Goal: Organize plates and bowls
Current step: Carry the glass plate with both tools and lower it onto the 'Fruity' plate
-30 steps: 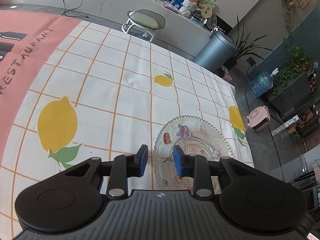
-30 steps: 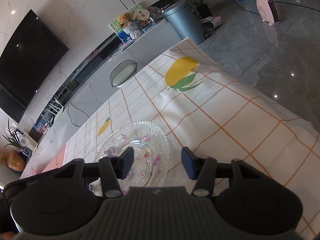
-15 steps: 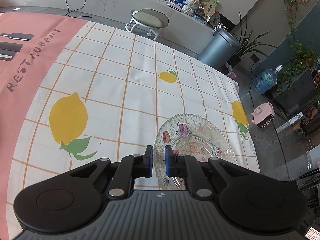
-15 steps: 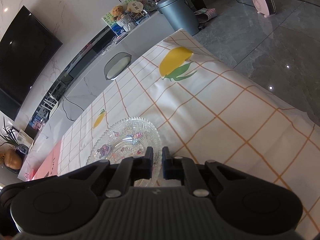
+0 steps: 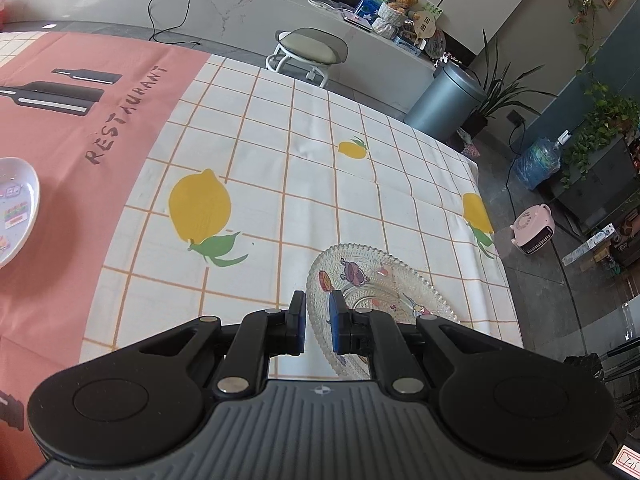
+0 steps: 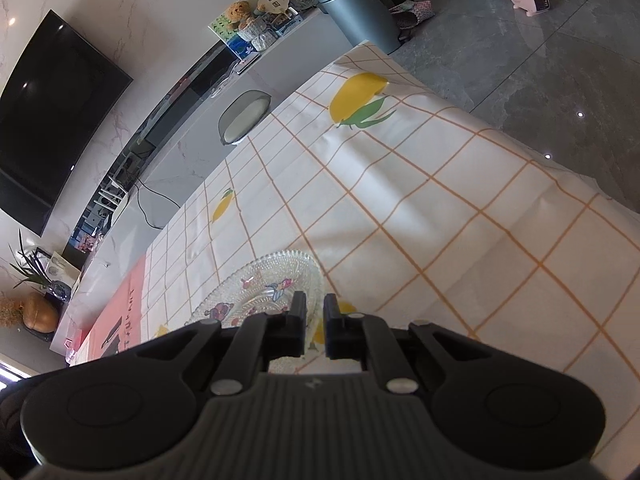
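The bench (image 5: 320, 152) is covered by a checked lemon-print tablecloth (image 6: 420, 208). Its edge lies close to the work on the right, with the grey tiled floor (image 6: 520, 60) below. A pink "RESTAURANT" mat (image 5: 100, 128) covers the far left part.

The clear glass plate (image 5: 380, 284), embossed and printed with small cartoons, is near that right-hand edge. It seems tilted and partly clear of the cloth, though how far it is raised is hard to tell. A white printed plate (image 5: 16, 208) sits well apart on the pink mat, and is probably where this 1 should be stacked.

The left tool (image 5: 318, 320) has its jaws drawn close and pinches the plate's beaded left rim. The right tool (image 6: 315, 320) is likewise pressed onto the rim on the opposite side. That makes 2 narrow grips on 1 rigid piece of glass.

Main risks, as I judge them:
- Smooth glass and thin pads mean the rim could slip if either hand tilts or speeds up, and the nearby bench edge makes a fall to the floor likely.
- If the 2 hands drift apart or twist against each other, 1 grip could be pulled off the rim, or the glass could be stressed.
- Setting it down hard on the white plate could chip either piece.
- If the lower rim drags, it could ruck up the cloth.
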{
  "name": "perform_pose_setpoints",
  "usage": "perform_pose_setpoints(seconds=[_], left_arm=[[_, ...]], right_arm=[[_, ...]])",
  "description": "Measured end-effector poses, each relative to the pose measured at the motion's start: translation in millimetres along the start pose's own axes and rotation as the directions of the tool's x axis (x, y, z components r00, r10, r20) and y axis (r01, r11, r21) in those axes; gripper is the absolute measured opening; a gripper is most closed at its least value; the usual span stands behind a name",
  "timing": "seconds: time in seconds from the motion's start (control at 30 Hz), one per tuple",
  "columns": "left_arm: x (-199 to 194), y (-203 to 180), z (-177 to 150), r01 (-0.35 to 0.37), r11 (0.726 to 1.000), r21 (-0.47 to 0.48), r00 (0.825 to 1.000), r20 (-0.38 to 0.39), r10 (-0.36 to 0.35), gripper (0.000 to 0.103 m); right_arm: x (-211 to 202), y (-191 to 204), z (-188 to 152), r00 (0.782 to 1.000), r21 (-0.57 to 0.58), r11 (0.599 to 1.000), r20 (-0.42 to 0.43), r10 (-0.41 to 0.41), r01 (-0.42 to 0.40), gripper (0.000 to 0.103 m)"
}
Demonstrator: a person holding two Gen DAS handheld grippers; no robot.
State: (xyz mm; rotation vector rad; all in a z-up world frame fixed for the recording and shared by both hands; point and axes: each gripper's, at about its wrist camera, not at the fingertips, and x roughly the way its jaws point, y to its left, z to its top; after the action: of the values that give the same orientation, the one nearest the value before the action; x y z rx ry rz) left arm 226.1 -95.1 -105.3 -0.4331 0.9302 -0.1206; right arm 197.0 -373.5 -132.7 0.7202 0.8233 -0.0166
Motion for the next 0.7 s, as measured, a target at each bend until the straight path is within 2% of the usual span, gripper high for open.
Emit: perform_pose_setpoints(seconds=[0.5,0.7], left_arm=[[-72.7,15.0,-35.1,0.018,1.0,0.015,0.999,0.032,-0.019,0.012],[-95.6,21.8,-56.1,-0.001,0.999,0.036,1.0,0.026,0.0,0.013]], right_arm=[[-57.0,7.9,-39.4,0.998,0.032,0.998,-0.017,0.059,-0.058,0.006],[-81.6,9.3,-58.8,0.997,0.029,0.997,-0.023,0.072,-0.071,0.006]])
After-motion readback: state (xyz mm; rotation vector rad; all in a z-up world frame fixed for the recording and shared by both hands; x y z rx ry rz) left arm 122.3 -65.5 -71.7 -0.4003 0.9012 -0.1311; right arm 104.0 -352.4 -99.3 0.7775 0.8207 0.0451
